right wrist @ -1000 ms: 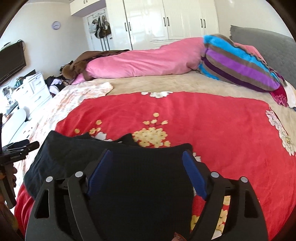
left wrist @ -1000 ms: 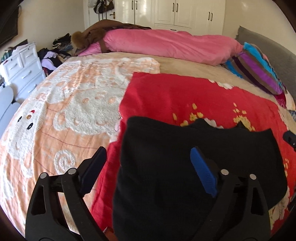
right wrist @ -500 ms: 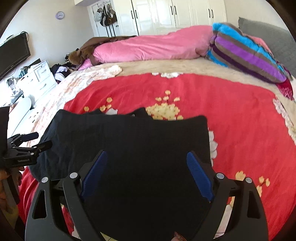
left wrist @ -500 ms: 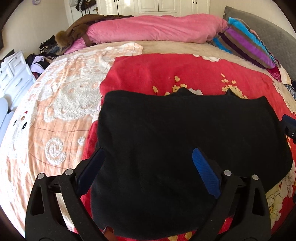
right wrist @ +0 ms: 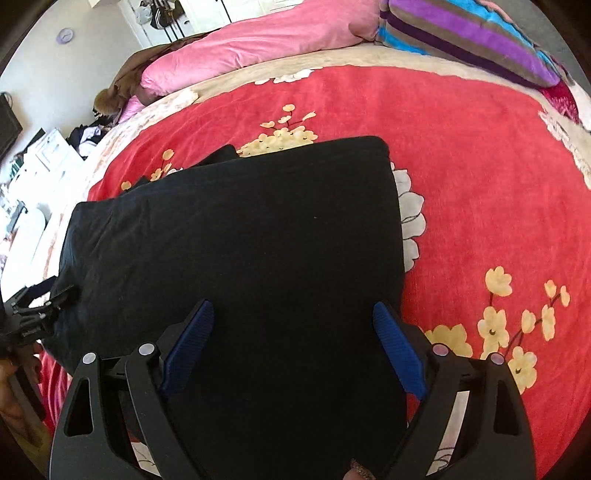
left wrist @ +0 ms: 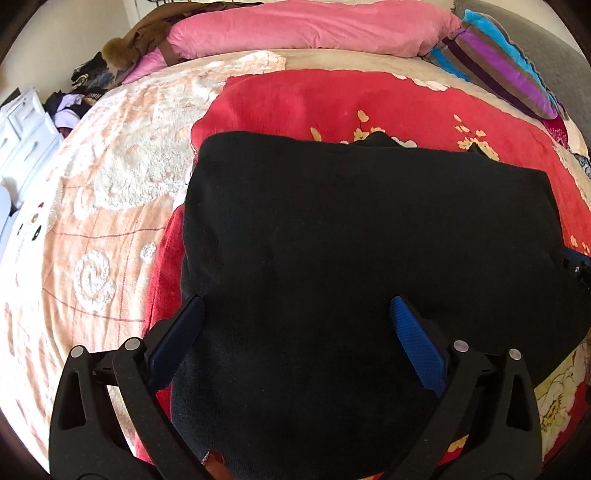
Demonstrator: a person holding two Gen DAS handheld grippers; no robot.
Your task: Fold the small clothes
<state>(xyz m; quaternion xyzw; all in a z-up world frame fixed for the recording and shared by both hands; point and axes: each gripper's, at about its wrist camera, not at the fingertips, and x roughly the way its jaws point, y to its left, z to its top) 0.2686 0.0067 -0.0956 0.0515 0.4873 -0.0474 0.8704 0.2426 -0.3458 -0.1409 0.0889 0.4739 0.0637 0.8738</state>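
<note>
A black garment point(left wrist: 332, 221) lies spread flat on the red flowered blanket point(left wrist: 332, 96) of a bed. My left gripper point(left wrist: 295, 306) hovers over its near left part, jaws opening, blue pads wide apart and gripping nothing. In the right wrist view the same garment point(right wrist: 258, 221) fills the middle. My right gripper point(right wrist: 292, 307) stands open above its near right part, close to the garment's right edge. A tip of the right gripper point(left wrist: 576, 262) shows at the garment's right edge in the left view. The left gripper point(right wrist: 37, 310) shows at the garment's left edge in the right view.
A peach fleece blanket point(left wrist: 92, 221) covers the bed's left side. A long pink bolster point(left wrist: 314, 29), a brown coat point(left wrist: 144, 33) and a striped pillow point(left wrist: 495, 62) lie along the head. White drawers point(left wrist: 22, 136) stand left of the bed.
Both grippers have sunk and tipped downward toward the black garment, which now fills more of each view. The left jaws have spread a little wider.
</note>
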